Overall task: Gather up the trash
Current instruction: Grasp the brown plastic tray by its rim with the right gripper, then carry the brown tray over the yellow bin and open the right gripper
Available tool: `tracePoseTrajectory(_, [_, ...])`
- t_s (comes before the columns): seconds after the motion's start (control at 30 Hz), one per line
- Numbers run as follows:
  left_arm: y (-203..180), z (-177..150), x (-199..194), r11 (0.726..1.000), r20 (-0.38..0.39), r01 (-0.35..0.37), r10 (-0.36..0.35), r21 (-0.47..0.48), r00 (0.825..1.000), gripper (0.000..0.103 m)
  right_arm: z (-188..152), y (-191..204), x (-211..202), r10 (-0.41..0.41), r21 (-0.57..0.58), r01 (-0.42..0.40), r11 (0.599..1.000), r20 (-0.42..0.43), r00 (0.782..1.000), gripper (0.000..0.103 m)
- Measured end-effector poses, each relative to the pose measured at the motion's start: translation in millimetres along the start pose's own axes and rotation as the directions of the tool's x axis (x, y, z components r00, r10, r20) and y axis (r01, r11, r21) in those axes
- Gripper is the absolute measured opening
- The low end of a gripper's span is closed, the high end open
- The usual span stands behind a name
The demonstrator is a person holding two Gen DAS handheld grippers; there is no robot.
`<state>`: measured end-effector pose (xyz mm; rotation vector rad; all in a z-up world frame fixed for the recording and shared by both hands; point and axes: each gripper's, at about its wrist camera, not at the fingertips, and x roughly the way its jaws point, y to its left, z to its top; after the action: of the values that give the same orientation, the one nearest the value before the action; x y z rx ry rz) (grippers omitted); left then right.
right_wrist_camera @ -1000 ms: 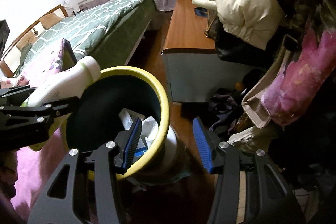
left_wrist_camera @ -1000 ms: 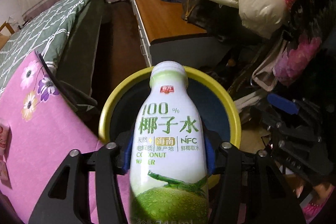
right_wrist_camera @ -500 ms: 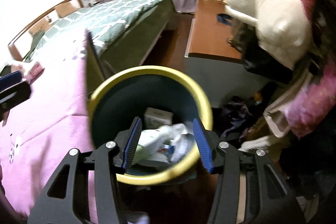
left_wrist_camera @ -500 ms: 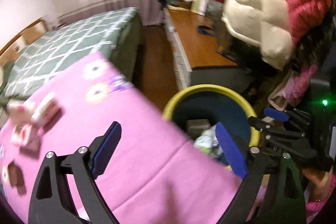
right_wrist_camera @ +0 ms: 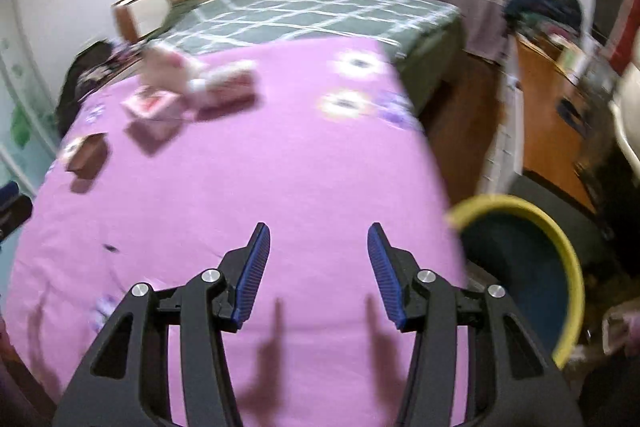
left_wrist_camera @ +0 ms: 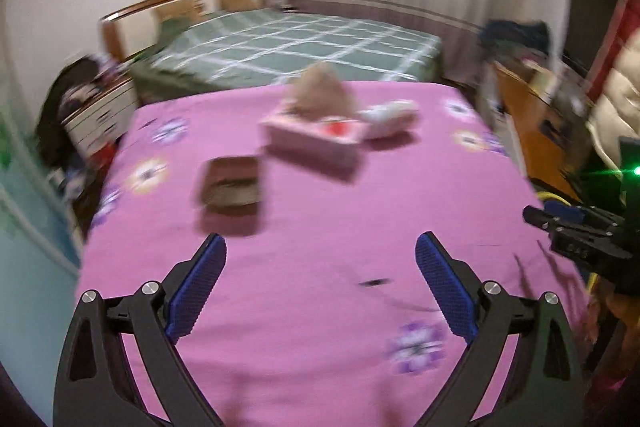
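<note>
Brown box (left_wrist_camera: pixel 231 185), blurred, seemingly open-topped

Pink floral cloth (left_wrist_camera: pixel 320 227); on it, tissue box (left_wrist_camera: pixel 314 135); brown box (left_wrist_camera: pixel 231 185).

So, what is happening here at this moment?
A person is collecting trash with two handheld grippers. The left gripper and right gripper are both open and empty, above the pink cloth. A tissue box, a brown box and a white wad lie on it. The bin stands to the right.
</note>
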<state>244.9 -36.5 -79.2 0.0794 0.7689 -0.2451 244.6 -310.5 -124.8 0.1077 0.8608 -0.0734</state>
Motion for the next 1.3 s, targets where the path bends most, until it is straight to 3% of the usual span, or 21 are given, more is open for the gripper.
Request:
tracePoseTrajectory(0.1, [38.1, -7.5, 1.3, 0.997, 0.000, -0.067, 0.067, -0.048, 0.998, 0.094, 23.8, 41.6, 11.7, 0.054, -0.046, -0.054, 0.997, 0.002, 0.999, 0.049])
tracePoseTrajectory(0.37, [85.9, -10.9, -2.0, 0.985, 0.017, -0.120, 0.123, -0.121, 0.992, 0.094, 67.0, 153.9, 35.9, 0.217, -0.161, -0.223, 0.962, -0.051, 0.975, 0.049])
tracePoseTrajectory(0.67, [105.9, -17.6, -7.8, 0.977, 0.006, -0.151, 0.154, -0.153, 0.988, 0.094, 89.0, 241.9, 90.5, 0.187, -0.227, -0.213, 0.950, -0.130, 0.974, 0.049])
tracePoseTrajectory(0.8, [109.3, -19.8, -7.9, 0.975, 0.001, -0.149, 0.151, -0.162, 0.988, 0.094, 86.6, 256.1, 112.5, 0.141, -0.237, -0.178, 0.955, -0.164, 0.976, 0.048])
tracePoseTrajectory(0.83, [109.4, -19.6, -7.2, 0.976, 0.000, -0.148, 0.150, -0.162, 0.989, 0.094, 85.4, 256.8, 116.3, 0.134, -0.237, -0.173, 0.956, -0.173, 0.976, 0.045])
tracePoseTrajectory(0.9, [108.6, -20.4, -5.7, 0.976, -0.004, -0.145, 0.146, -0.161, 0.989, 0.094, 82.9, 258.0, 123.8, 0.131, -0.234, -0.177, 0.956, -0.198, 0.971, 0.033])
tracePoseTrajectory(0.97, [106.9, -20.4, -4.0, 0.977, -0.006, -0.140, 0.141, -0.160, 0.990, 0.094, 80.1, 256.6, 129.1, 0.131, -0.232, -0.181, 0.956, -0.215, 0.968, 0.011])
tracePoseTrajectory(1.07, [104.6, -20.5, -1.4, 0.978, -0.010, -0.131, 0.131, -0.161, 0.991, 0.094, 77.6, 249.9, 127.6, 0.156, -0.215, -0.204, 0.955, -0.220, 0.963, 0.005])
tracePoseTrajectory(1.3, [94.9, -18.1, 4.4, 0.983, -0.018, -0.111, 0.110, -0.147, 0.994, 0.094, 76.6, 199.7, 93.2, 0.185, -0.140, -0.205, 0.969, -0.144, 0.972, 0.004])
